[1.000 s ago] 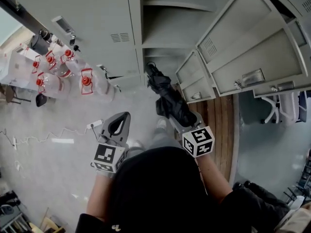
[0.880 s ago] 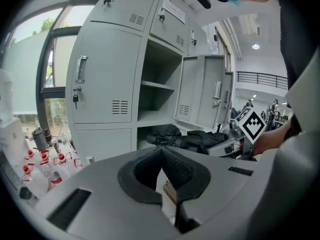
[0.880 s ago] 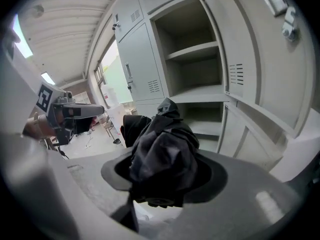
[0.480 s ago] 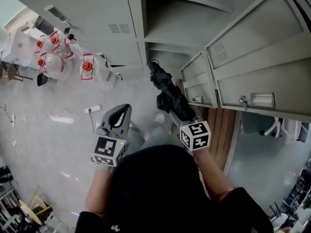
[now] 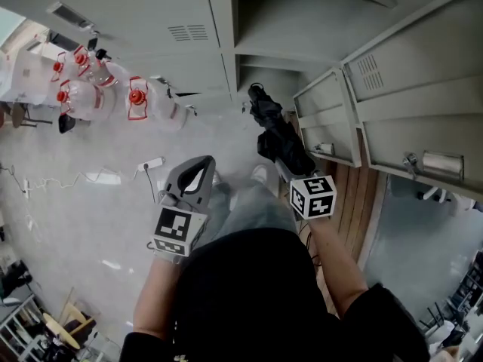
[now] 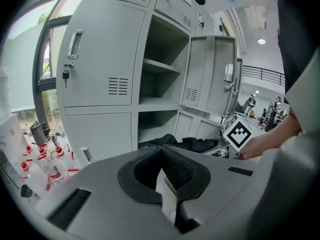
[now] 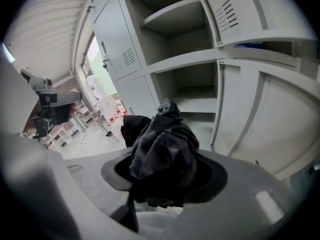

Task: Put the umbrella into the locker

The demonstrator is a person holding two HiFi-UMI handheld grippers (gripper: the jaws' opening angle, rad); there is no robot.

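A folded black fabric umbrella (image 5: 273,128) sat clamped in the right hand-held gripper (image 5: 284,161), its tip aimed at the open grey metal locker (image 5: 220,44) but not yet inside. The left hand-held gripper (image 5: 204,163) hung empty, jaws together. Placing and releasing were still to do.

The person is wearing a black top (image 5: 381,319) and pale grey trousers (image 5: 253,210), showing just beside the right marker cube (image 5: 312,197).
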